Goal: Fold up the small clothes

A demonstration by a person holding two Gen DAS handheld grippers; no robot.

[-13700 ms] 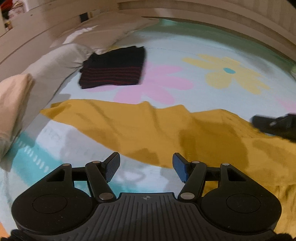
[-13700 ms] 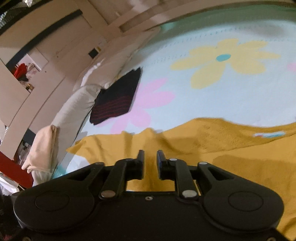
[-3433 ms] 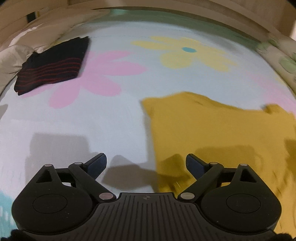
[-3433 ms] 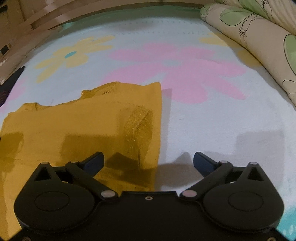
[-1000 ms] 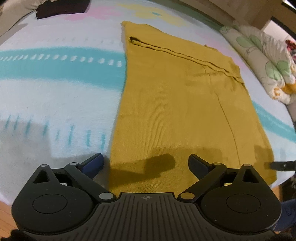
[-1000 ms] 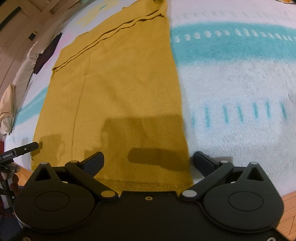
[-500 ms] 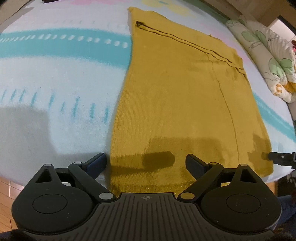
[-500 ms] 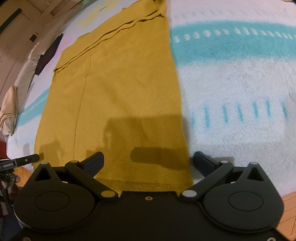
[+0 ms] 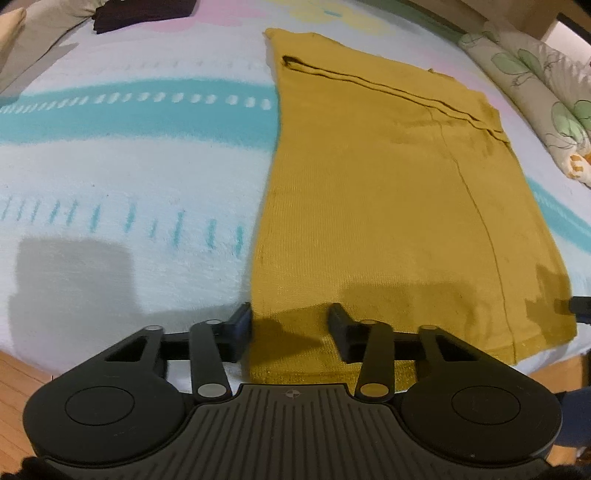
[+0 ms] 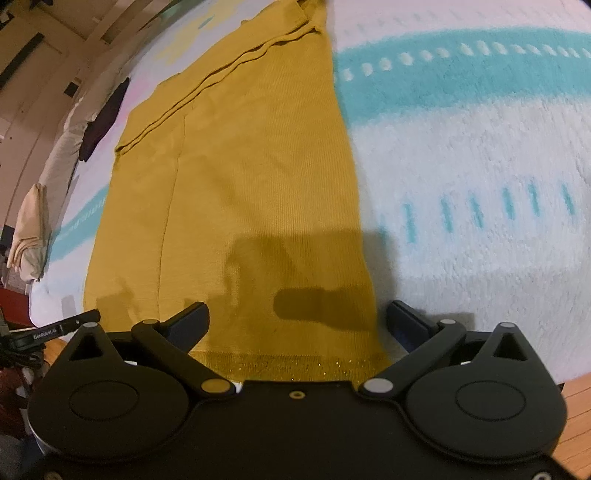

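Observation:
A mustard-yellow knit garment lies flat on the bed, its sleeves folded in, its hem at the near edge. It also shows in the right wrist view. My left gripper is open, partly narrowed, with its jaws on either side of the hem's left corner. My right gripper is wide open over the hem's right corner. The right gripper's tip shows at the right edge of the left wrist view. The left gripper's tip shows at the left edge of the right wrist view.
The bed carries a white blanket with teal stripes and flower prints. A folded dark striped garment lies at the far left. Pillows sit beside it. A floral duvet lies at the right. Wooden floor is below the bed's edge.
The left gripper's jaws have narrowed around the hem's left corner and it has moved in slightly. The right gripper stays wide open at the right corner.

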